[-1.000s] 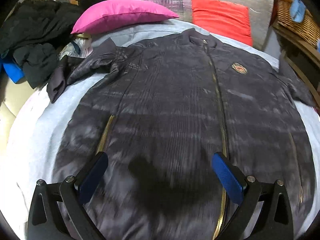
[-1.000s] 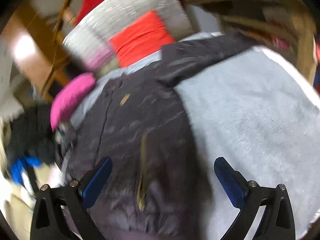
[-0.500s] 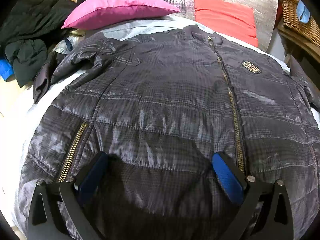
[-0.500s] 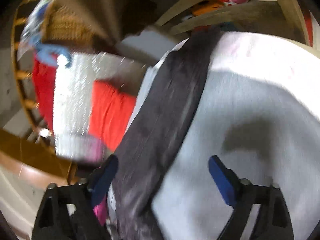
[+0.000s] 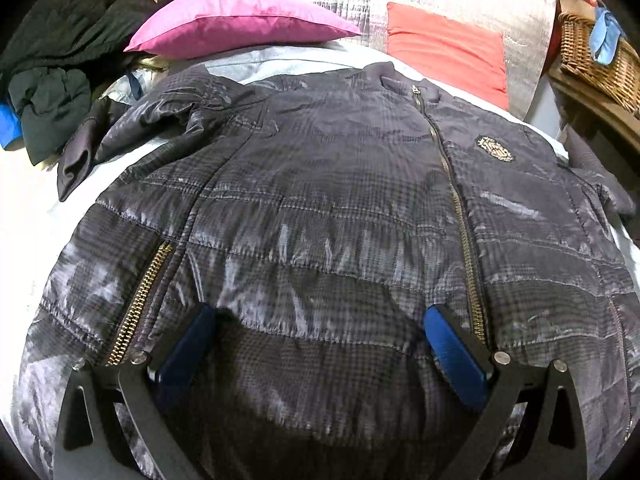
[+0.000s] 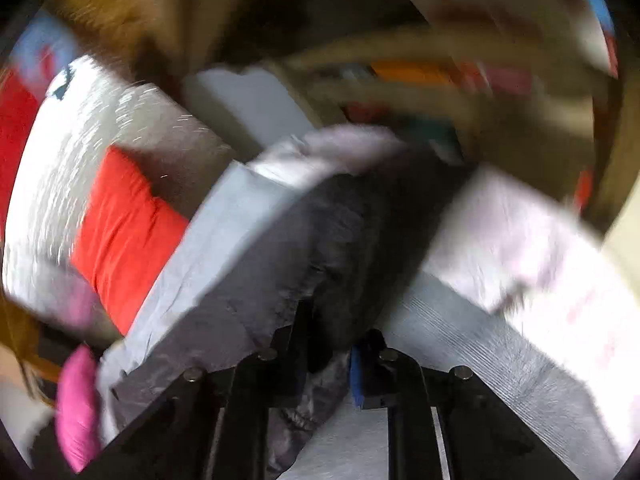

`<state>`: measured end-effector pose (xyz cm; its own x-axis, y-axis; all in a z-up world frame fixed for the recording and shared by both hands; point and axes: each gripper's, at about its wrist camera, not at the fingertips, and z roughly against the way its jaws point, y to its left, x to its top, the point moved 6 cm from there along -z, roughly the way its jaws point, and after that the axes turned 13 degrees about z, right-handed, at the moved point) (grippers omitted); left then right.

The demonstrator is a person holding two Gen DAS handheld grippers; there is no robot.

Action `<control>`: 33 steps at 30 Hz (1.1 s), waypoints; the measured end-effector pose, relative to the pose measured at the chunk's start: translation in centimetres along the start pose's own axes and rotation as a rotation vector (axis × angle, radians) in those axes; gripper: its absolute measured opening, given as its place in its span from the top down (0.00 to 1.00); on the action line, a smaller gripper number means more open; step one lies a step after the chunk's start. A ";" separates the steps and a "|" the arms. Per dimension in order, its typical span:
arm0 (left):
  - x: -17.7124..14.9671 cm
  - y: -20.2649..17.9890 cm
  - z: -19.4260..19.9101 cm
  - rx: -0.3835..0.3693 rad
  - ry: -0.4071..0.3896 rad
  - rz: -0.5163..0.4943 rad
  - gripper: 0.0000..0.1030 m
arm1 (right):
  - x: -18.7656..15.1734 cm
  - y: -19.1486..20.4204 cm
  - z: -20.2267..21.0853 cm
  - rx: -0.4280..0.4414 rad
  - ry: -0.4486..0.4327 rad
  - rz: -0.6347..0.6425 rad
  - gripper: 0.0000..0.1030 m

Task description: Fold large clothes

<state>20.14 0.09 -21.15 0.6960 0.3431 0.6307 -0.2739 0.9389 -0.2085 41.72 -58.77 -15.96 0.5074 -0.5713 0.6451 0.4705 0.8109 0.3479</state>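
- A dark quilted jacket (image 5: 340, 220) lies front up, spread across a pale sheet (image 5: 36, 216) on a bed; its cloth is shiny with a fine check.
- A brass-toothed zip (image 5: 460, 216) runs closed from collar to hem, a slanted pocket zip (image 5: 140, 304) sits low on one side, and a small gold badge (image 5: 494, 149) is on the chest.
- One sleeve (image 5: 132, 132) is crumpled toward a heap of dark clothes (image 5: 60, 60); a pink pillow (image 5: 236, 24) and a red cushion (image 5: 448, 52) lie beyond the collar.
- The left gripper (image 5: 320, 344) rests low over the hem, jaws wide apart, blue pads (image 5: 452, 352) on the cloth.
- The right gripper (image 6: 332, 344) has its jaws drawn together on a fold of jacket fabric (image 6: 340, 248).
- The right wrist view is heavily smeared; which part of the jacket is pinched cannot be told.
- The far sleeve drops past the bed edge, and a wicker basket (image 5: 600, 64) is cut off by the frame.
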 end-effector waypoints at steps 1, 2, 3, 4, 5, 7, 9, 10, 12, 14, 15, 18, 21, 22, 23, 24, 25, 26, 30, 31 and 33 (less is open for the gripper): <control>0.0 0.1 0.1 -0.007 -0.001 0.004 0.00 | 1.1 2.6 1.5 -0.001 -0.036 0.069 0.83; 0.1 0.1 0.1 -0.013 -0.003 0.009 0.00 | 2.0 4.9 2.9 0.010 -0.065 0.126 0.84; 0.1 0.2 0.1 -0.018 -0.003 0.012 0.00 | 2.8 8.0 4.5 0.012 -0.097 0.196 0.84; 0.1 0.2 0.1 -0.022 -0.004 0.014 0.00 | 3.4 11.7 6.3 0.031 -0.140 0.277 0.84; 0.1 0.2 0.2 -0.026 -0.004 0.017 0.00 | 3.5 15.6 8.1 0.066 -0.174 0.351 0.85; 0.2 0.3 0.2 -0.036 -0.005 0.023 0.00 | 2.3 22.7 11.6 0.125 -0.234 0.498 0.85; 0.2 0.4 0.2 -0.042 -0.005 0.027 0.00 | -0.8 30.1 14.6 0.208 -0.266 0.630 0.85; 0.1 0.4 0.3 -0.045 -0.005 0.030 0.00 | -3.3 34.0 15.8 0.259 -0.269 0.704 0.85; 0.1 0.5 0.3 -0.053 -0.004 0.036 0.00 | -8.8 39.8 16.3 0.377 -0.196 0.797 0.84; 0.2 0.6 0.3 -0.063 -0.004 0.042 0.00 | -12.9 42.0 15.7 0.474 -0.120 0.766 0.83; 0.2 0.7 0.3 -0.072 -0.004 0.049 0.00 | -15.3 42.3 14.9 0.526 -0.065 0.721 0.72; 0.2 0.8 0.3 -0.086 -0.005 0.059 0.00 | -20.1 39.7 11.3 0.651 0.138 0.538 0.00; 0.2 0.6 0.2 -0.073 -0.006 0.049 0.00 | -19.4 32.4 9.8 0.696 0.184 0.300 0.00; 0.2 0.6 0.1 -0.067 -0.006 0.044 0.00 | -18.1 29.5 9.7 0.689 0.162 0.221 0.00; 0.2 0.5 0.1 -0.063 -0.007 0.042 0.00 | -16.4 26.4 9.5 0.674 0.128 0.134 0.00; 0.2 0.6 0.1 -0.061 -0.008 0.040 0.00 | -14.6 24.0 9.3 0.656 0.095 0.058 0.00; 0.2 0.5 0.1 -0.055 -0.009 0.037 0.00 | -12.4 20.3 9.2 0.623 0.048 -0.048 0.00; 0.1 0.4 0.1 -0.045 -0.010 0.030 0.00 | -10.6 17.3 8.9 0.593 0.012 -0.143 0.00; 0.0 0.3 0.0 -0.027 -0.013 0.017 0.00 | -5.7 9.3 4.9 0.529 -0.005 -0.379 0.00; 0.0 0.3 0.0 -0.030 -0.013 0.018 0.00 | -5.0 9.0 3.9 0.536 0.015 -0.376 0.00; 0.0 0.4 0.0 -0.034 -0.012 0.021 0.00 | -3.5 9.3 1.4 0.497 0.053 -0.342 0.00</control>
<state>20.06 0.45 -21.23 0.6825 0.3625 0.6346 -0.2651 0.9320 -0.2472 43.30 -49.04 -14.03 0.4281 -0.8054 0.4098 0.2263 0.5346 0.8142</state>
